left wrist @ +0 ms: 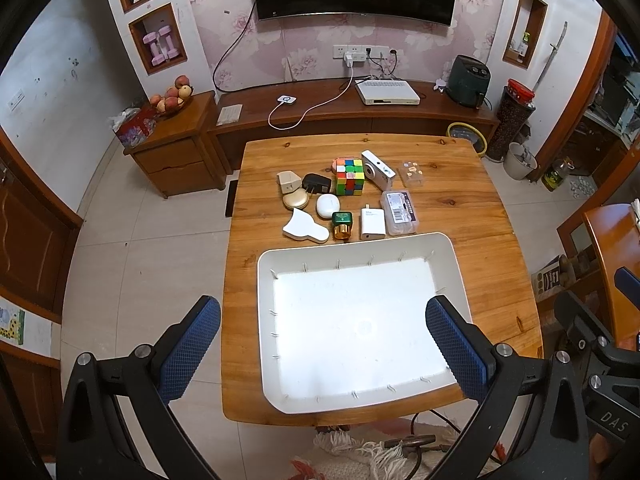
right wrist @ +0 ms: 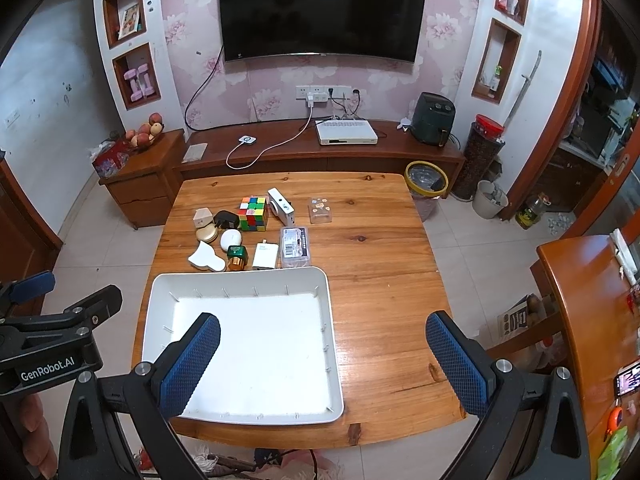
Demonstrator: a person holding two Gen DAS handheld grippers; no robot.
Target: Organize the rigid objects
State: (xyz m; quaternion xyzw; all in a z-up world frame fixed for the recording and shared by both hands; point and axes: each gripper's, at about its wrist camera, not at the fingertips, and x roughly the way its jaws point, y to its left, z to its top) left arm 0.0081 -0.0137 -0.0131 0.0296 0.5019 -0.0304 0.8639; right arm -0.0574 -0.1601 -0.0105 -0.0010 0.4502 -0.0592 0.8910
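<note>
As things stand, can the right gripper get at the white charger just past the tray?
Probably yes. The right gripper is open and empty, and the white charger lies flat beyond the tray rim, uncovered. Close neighbours beside it could crowd the fingers.

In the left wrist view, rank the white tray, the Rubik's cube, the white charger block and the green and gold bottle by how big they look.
1. white tray, by far the largest, though it also lies nearest the camera.
2. Rubik's cube.
3. white charger block.
4. green and gold bottle, close to the charger block in apparent size, so that order is uncertain.

Pink floral wall (right wrist: 280,80), mounted television (right wrist: 320,16), tiled floor (left wrist: 160,240)
</note>
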